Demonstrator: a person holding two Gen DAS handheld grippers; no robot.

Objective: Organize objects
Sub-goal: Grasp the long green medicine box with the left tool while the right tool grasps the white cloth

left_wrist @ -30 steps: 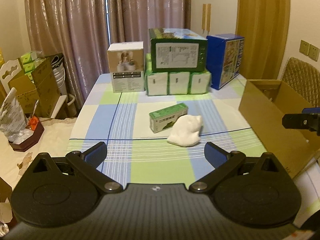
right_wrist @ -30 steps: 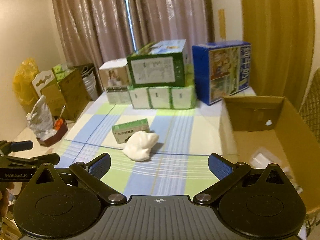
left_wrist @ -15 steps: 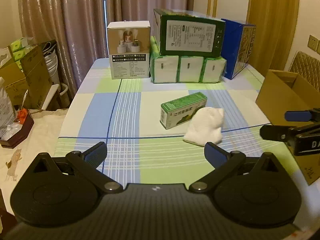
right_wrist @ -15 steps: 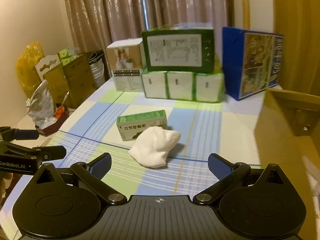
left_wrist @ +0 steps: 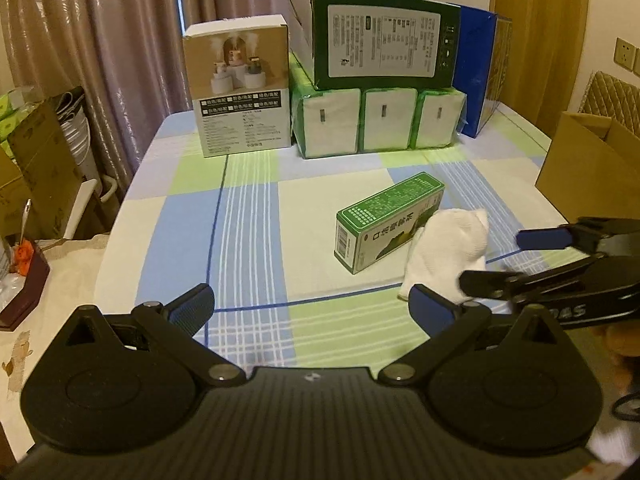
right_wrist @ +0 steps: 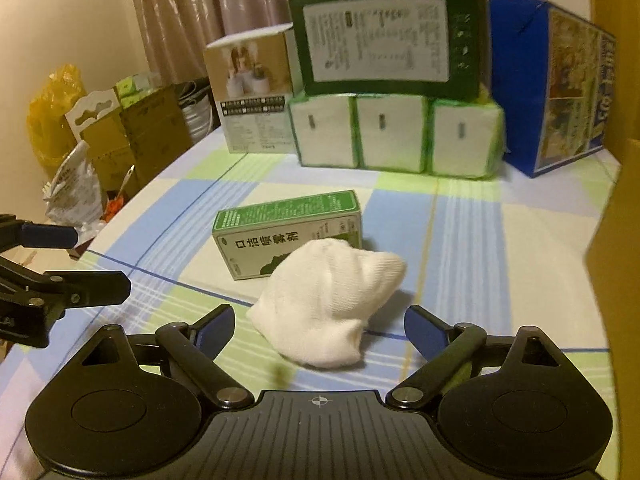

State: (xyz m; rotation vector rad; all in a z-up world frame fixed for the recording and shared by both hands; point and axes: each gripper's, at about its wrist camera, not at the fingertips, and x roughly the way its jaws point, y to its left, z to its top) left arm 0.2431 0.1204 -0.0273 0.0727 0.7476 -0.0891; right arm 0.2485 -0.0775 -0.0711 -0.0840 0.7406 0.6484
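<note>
We are holding right gripper (right_wrist: 319, 330) spread wide around white sock (right_wrist: 326, 304), centre frame; green box (right_wrist: 288, 232) touching behind; left gripper (left_wrist: 310, 306) also released.

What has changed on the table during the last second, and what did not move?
Both claws moved forward: the right claw now opens just before the white sock, the left claw nearer the green box. Nothing gripped. Sock, box and rear stack stayed put.
</note>
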